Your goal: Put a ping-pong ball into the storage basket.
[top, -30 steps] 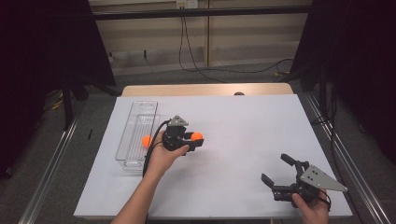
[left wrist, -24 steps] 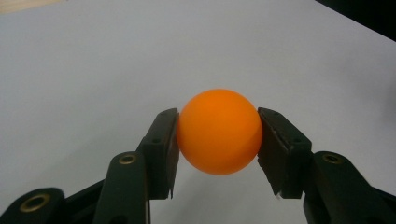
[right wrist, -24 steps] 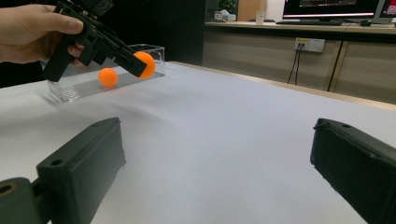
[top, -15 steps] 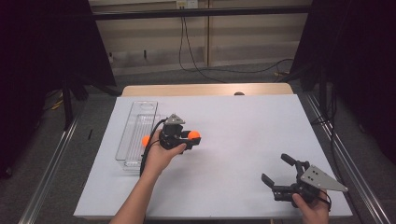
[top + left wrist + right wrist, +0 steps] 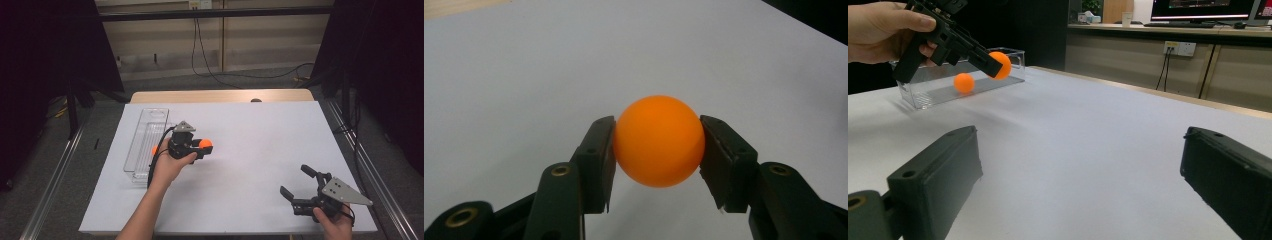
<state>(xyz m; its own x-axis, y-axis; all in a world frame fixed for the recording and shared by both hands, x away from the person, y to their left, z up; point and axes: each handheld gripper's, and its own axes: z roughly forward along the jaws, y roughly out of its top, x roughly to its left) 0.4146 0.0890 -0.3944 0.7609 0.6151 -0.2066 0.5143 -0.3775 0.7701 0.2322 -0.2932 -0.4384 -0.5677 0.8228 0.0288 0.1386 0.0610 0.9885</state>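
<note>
A white sheet (image 5: 260,150) covers the table, with a strip of bare wood showing at its far edge and dark curtains to either side of the room. Cables trail across the floor beyond the table.

On the left part of the sheet lies a long clear plastic tray (image 5: 147,131), its length running from near to far. In the right gripper view one orange ball (image 5: 964,82) rests inside this tray.

The left gripper (image 5: 205,146) is held in the person's left hand (image 5: 169,165), just to the right of the tray and above the sheet. Its jaws are clamped on a second orange ball (image 5: 659,141): in the left gripper view both black pads press against the ball's sides, and the ball sits off the surface with the white sheet behind it. In the high view this held ball shows at the gripper's right end, outside the tray.

The right gripper (image 5: 298,181) is at the near right corner of the table, well apart from the tray and both balls, gripped by the right hand (image 5: 334,222). Its jaws stand wide, with nothing between them but the bare sheet in the right gripper view.
</note>
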